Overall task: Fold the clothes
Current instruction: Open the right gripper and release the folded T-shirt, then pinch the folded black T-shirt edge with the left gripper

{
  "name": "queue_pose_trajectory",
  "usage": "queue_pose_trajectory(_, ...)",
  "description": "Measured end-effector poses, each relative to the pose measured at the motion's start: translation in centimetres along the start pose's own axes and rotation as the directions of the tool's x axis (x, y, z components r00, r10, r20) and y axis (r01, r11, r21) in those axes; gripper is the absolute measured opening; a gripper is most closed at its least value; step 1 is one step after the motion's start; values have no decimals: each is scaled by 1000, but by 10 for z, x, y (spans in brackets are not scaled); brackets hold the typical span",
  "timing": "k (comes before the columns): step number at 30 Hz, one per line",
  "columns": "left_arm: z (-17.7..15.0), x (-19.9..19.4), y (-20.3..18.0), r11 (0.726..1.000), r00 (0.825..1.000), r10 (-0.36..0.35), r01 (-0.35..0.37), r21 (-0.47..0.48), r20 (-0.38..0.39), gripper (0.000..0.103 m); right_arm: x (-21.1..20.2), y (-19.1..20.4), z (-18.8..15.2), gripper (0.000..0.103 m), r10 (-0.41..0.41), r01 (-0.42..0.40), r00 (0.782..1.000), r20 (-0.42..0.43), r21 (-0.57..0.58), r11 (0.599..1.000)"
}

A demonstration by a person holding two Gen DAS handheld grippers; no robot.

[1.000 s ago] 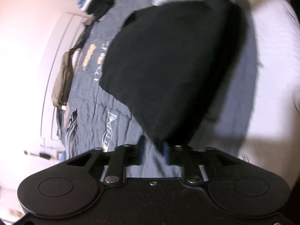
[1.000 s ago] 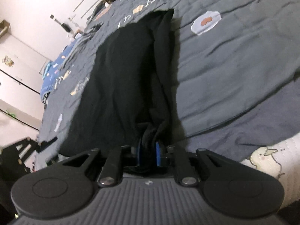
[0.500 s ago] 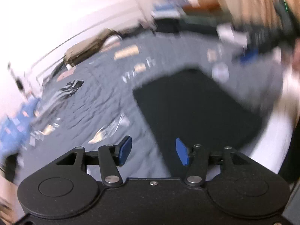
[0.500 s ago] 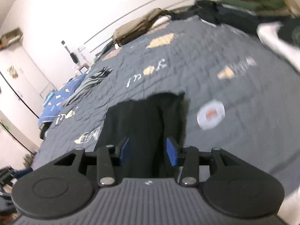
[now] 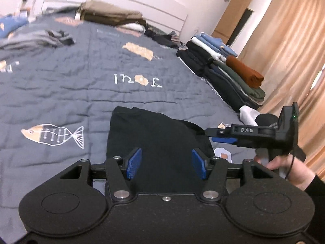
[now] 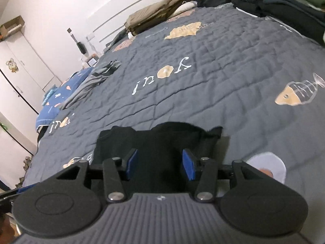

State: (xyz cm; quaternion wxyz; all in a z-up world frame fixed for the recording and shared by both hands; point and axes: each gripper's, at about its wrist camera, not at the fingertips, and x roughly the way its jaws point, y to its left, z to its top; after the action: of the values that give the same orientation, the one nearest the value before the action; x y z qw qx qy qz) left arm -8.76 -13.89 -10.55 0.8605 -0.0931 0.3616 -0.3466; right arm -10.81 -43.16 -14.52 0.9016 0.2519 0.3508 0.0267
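Observation:
A folded black garment [image 5: 156, 134] lies flat on the grey quilted bedspread [image 5: 61, 85] near the bed's front edge; it also shows in the right wrist view [image 6: 160, 140]. My left gripper [image 5: 165, 163] is open and empty, raised above the garment's near part. My right gripper [image 6: 160, 163] is open and empty, also above the garment. The right gripper shows from the side in the left wrist view [image 5: 225, 140], held by a hand at the garment's right edge.
A tall stack of folded clothes [image 5: 223, 69] stands along the bed's right side. A grey garment [image 5: 40, 38] lies at the far left, a brown pile [image 5: 109, 14] by the headboard, a blue item [image 6: 59, 97] at the left edge. Curtains [image 5: 294, 40] hang right.
Both grippers were shut on the black garment a second ago. They have opened, let it go onto the bed, and lifted back and up; the garment now lies folded.

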Motion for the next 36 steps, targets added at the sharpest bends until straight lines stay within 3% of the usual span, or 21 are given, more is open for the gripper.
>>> queue_pose_trajectory(7, -2, 9, 14, 1000, 1000, 13, -13, -25, -22, 57, 23, -3, 8, 48, -12, 10, 1000, -23, -74, 997)
queue_pose_trajectory(15, -2, 5, 21, 997, 999, -25, 27, -74, 23, 59, 46, -5, 3, 51, 15, -16, 999, -44, -21, 1000)
queue_pose_trajectory(22, 1, 10, 28, 995, 999, -18, 21, -98, 28, 60, 55, -5, -2, 52, 40, -38, 998, -56, 30, 999)
queue_pose_trajectory(26, 3, 16, 33, 994, 1000, -4, 7, -113, 26, 60, 48, 6, -1, 16, 60, -59, 998, -29, 21, 998)
queue_pose_trajectory(33, 5, 19, 38, 992, 999, 6, -1, -126, 35, 60, 18, 47, 0, 13, 147, -139, 987, 62, -121, 983)
queue_pose_trajectory(36, 6, 17, 41, 987, 998, -20, 29, -161, 58, 65, 11, 71, -9, 13, 195, -175, 979, 61, -249, 953)
